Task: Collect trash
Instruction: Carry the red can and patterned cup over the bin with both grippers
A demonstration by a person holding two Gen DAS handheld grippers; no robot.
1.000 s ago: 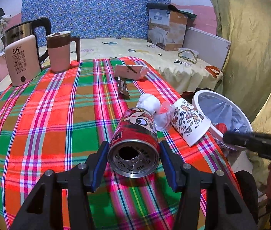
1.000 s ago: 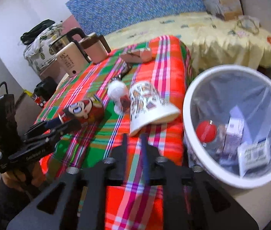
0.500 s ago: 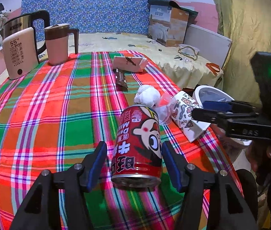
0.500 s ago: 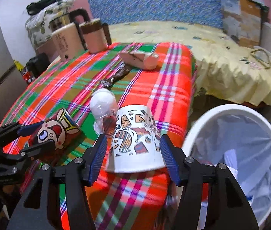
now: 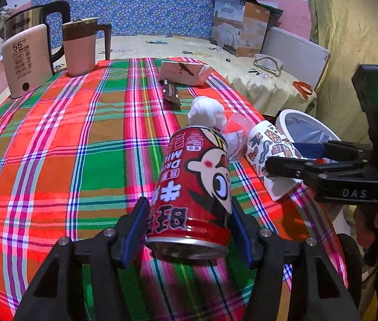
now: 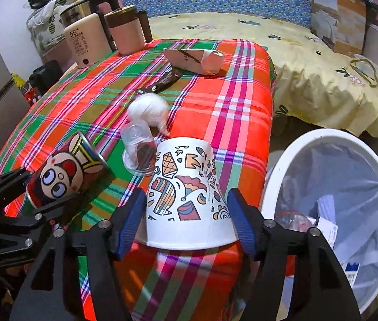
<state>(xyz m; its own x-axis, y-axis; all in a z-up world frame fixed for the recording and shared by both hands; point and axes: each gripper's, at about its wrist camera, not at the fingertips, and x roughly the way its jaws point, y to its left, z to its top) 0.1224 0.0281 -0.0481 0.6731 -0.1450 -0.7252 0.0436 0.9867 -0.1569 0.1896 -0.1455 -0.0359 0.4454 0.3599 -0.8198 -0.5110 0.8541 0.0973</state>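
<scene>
The left gripper (image 5: 189, 230) is clamping its blue pads on a glossy red cartoon-printed metal can (image 5: 194, 187), tilted above the plaid tablecloth (image 5: 55, 147). The right gripper (image 6: 187, 222) is straddling a patterned paper cup (image 6: 186, 192) lying on its side at the table's edge; pads seemingly touching, though grip is unclear. Only the right view is showing paper scraps inside the white liner-lined bin (image 6: 277, 176) just beside the table.
</scene>
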